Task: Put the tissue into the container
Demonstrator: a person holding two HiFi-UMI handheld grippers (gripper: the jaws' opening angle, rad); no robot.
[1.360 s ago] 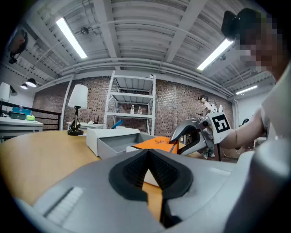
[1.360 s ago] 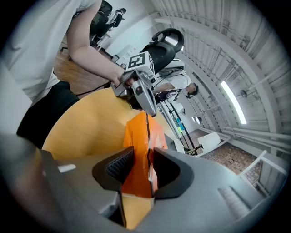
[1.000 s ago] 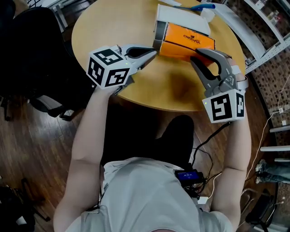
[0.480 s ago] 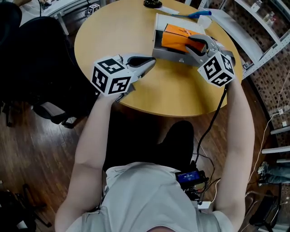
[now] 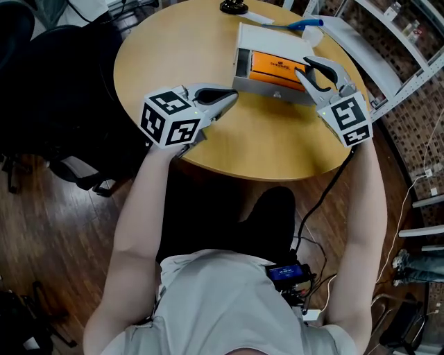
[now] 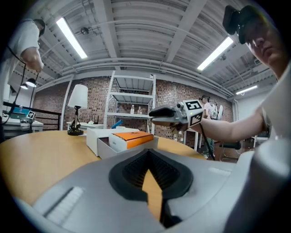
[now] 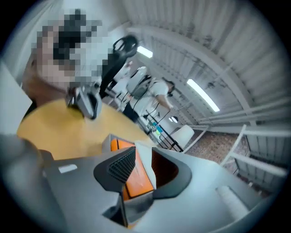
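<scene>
The orange tissue pack (image 5: pixel 277 66) lies flat inside the grey-white container (image 5: pixel 241 62) at the far side of the round table. My right gripper (image 5: pixel 313 69) is open at the pack's right end, its jaws apart. In the right gripper view the pack (image 7: pixel 138 182) shows between the spread jaws of that gripper (image 7: pixel 143 169). My left gripper (image 5: pixel 225 97) hovers over the table in front of the container, shut and holding nothing. From the left gripper (image 6: pixel 148 175), the pack (image 6: pixel 134 135) rests in the container (image 6: pixel 113 148), and the right gripper (image 6: pixel 159 111) hangs just above it.
The round wooden table (image 5: pixel 173 55) carries a black lamp base (image 5: pixel 234 7) and a blue pen (image 5: pixel 305 23) behind the container. A black chair (image 5: pixel 62 83) stands at the left. A metal shelf (image 6: pixel 132 109) and a white lamp (image 6: pixel 78 109) are farther back.
My right gripper carried the orange pack from the table's near side into the container, let go and now stands open. The left gripper has barely moved.
</scene>
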